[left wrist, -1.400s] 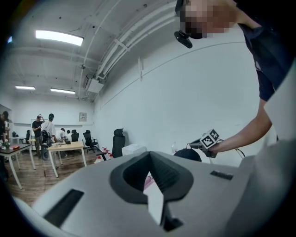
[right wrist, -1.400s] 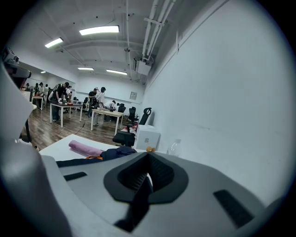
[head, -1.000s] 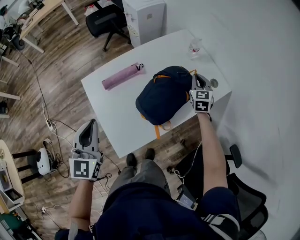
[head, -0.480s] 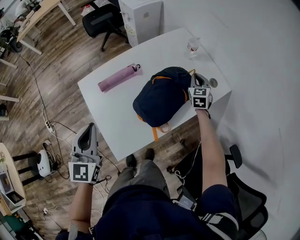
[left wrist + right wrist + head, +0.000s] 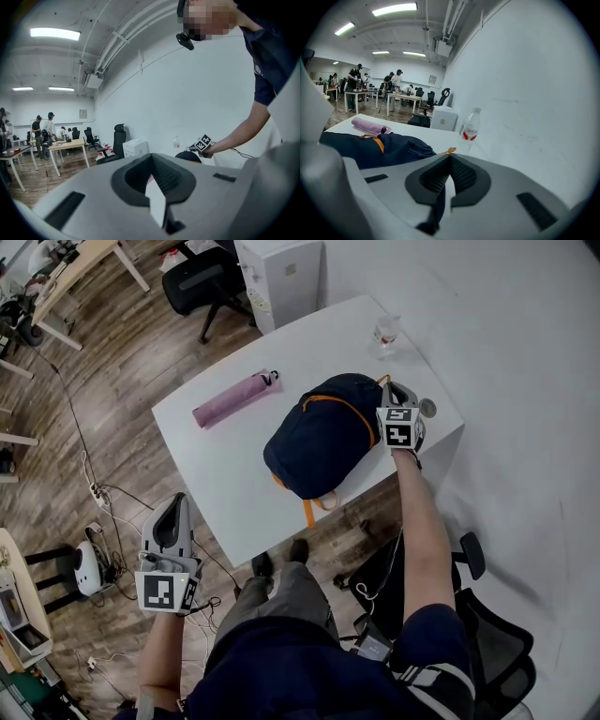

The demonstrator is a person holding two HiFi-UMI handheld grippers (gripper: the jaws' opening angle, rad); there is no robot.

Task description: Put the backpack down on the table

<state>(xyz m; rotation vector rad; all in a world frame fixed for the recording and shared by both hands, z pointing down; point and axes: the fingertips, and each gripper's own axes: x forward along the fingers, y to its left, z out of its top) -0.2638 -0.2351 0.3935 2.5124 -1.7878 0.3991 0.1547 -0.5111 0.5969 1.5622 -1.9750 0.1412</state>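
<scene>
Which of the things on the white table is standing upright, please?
The clear water bottle near the far corner; the navy backpack and the pink folded umbrella both lie flat.

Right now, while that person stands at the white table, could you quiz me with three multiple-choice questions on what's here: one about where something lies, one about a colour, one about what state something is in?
1. Where is the pink umbrella?
A. on the floor
B. on the table, left of the backpack in the head view
C. on top of the backpack

2. What colour is the backpack's trim?
A. orange
B. green
C. white

3. What is the left gripper doing?
A. gripping the umbrella
B. clamped on the backpack
C. held off the table over the floor, jaws together on nothing

Answers:
1 B: it lies flat on the white top, apart from the backpack.
2 A: orange edging and straps show against the navy cloth.
3 C: the left gripper view shows its jaws shut with nothing between them.
</scene>
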